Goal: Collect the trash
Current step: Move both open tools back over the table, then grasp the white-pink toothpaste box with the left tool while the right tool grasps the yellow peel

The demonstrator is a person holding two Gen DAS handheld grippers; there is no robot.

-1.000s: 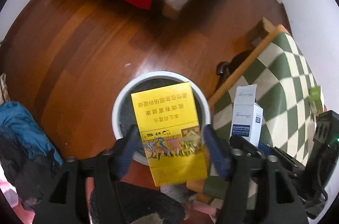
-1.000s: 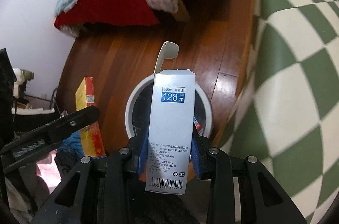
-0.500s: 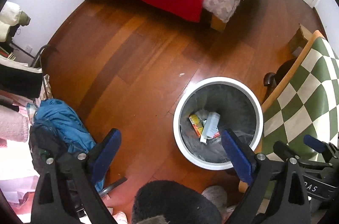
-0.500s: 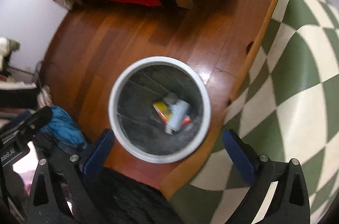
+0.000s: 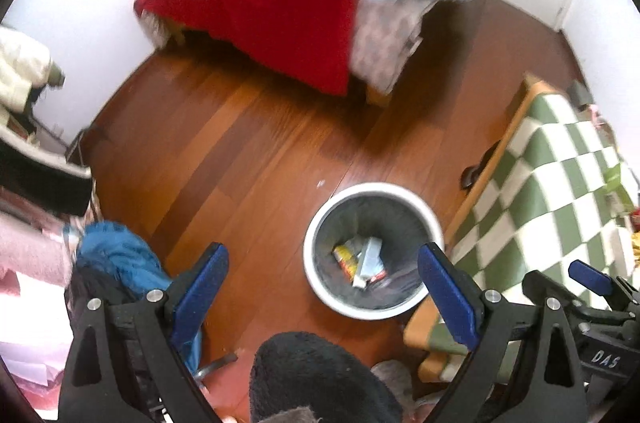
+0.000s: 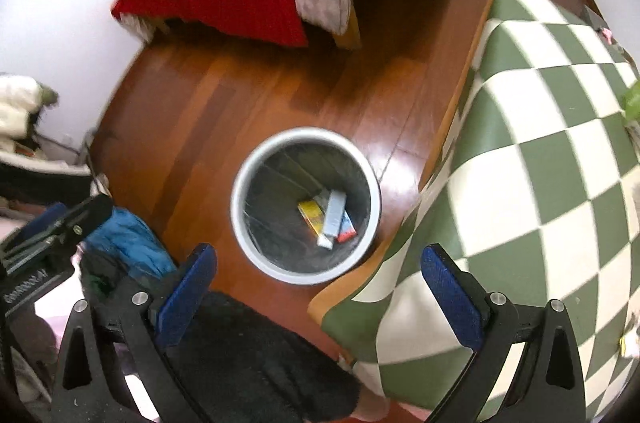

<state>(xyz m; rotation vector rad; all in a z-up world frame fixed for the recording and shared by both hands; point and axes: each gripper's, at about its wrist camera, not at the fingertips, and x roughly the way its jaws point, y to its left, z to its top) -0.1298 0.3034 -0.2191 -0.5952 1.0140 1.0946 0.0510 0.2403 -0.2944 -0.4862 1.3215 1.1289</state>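
A white round trash bin (image 5: 320,229) with a dark liner stands on the wooden floor; it also shows in the right wrist view (image 6: 240,183). Inside lie a yellow box (image 5: 345,256) and a white-blue box (image 5: 369,259), seen too in the right wrist view as the yellow box (image 6: 311,214) and the white-blue box (image 6: 334,217). My left gripper (image 5: 324,283) is open and empty above the bin. My right gripper (image 6: 318,287) is open and empty above the bin's near edge.
A table with a green-white checked cloth (image 6: 540,163) stands right of the bin. A bed with red and light-blue covers (image 5: 300,3) is at the back. Blue clothing (image 5: 116,259) lies on the left. A dark fuzzy slipper (image 6: 248,355) is below.
Both grippers opened and let go of the yellow box and the white-blue box, which now lie in the bin. Both grippers have since risen and tilted back, so more of the room shows.
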